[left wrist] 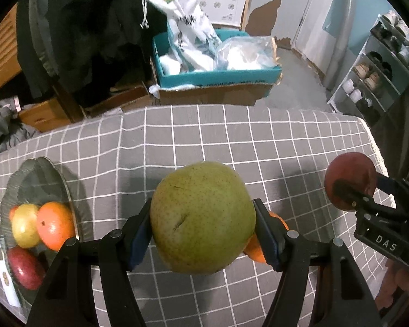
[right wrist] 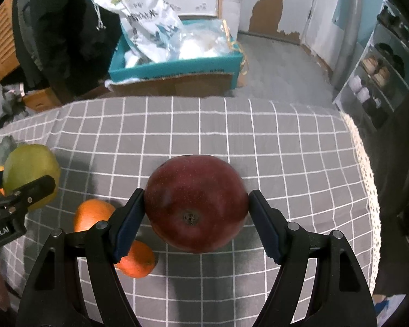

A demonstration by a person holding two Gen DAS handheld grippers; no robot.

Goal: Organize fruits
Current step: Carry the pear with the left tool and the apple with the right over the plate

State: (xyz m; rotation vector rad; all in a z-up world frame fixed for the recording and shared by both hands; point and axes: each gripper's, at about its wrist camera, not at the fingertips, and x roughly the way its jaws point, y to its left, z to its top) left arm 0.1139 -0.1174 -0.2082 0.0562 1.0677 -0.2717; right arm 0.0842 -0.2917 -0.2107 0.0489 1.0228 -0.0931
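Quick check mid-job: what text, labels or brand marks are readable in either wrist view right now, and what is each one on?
"DAS": white letters on the body of the right gripper, seen from the left wrist view.
"Robot.AI", cut off at the frame edge: on the body of the left gripper, seen from the right wrist view.
White bag in the teal box: printed characters, too blurred to read.
Teal box front edge: a line of print, too small to read.

Grey checked tablecloth (left wrist: 231, 136), teal cardboard box (left wrist: 218, 77) holding plastic bags (white), shoe rack (left wrist: 373, 76), dark hanging clothes (left wrist: 90, 27)
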